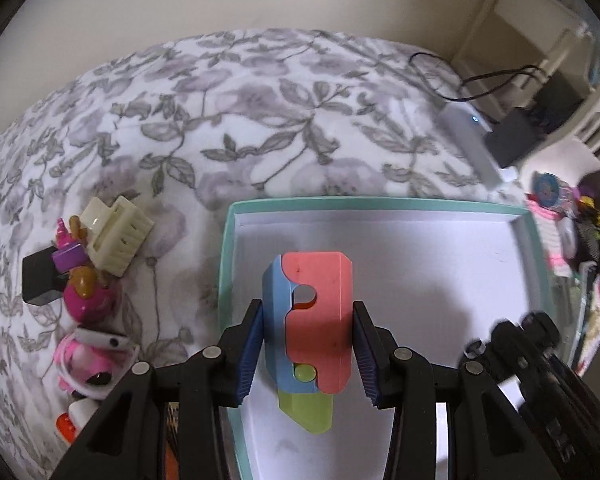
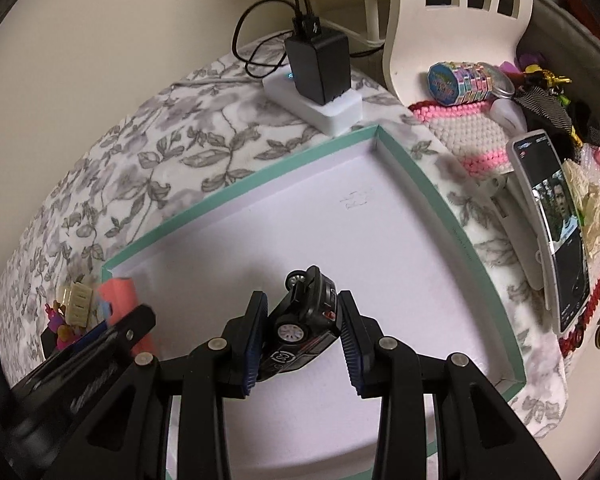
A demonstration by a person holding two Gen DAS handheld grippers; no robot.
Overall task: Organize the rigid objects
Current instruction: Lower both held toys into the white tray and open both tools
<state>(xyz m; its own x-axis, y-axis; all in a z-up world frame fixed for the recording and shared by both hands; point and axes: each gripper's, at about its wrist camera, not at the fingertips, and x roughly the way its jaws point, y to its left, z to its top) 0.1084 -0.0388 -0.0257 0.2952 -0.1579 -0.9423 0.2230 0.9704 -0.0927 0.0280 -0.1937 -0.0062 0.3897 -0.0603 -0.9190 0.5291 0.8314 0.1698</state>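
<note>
The left gripper (image 1: 308,344) is clamped on a coral, blue and green block toy (image 1: 312,320), held over the near-left part of the teal-rimmed tray (image 1: 380,202); loose toys (image 1: 96,256) lie outside the tray, off to its left. The right gripper (image 2: 302,340) pinches a black toy car (image 2: 304,320) above the tray floor — tilted, nose down. The car's slanted hold looks risky: rounded sides may slip and tumble. The two grippers sit close — they could collide on release.
</note>
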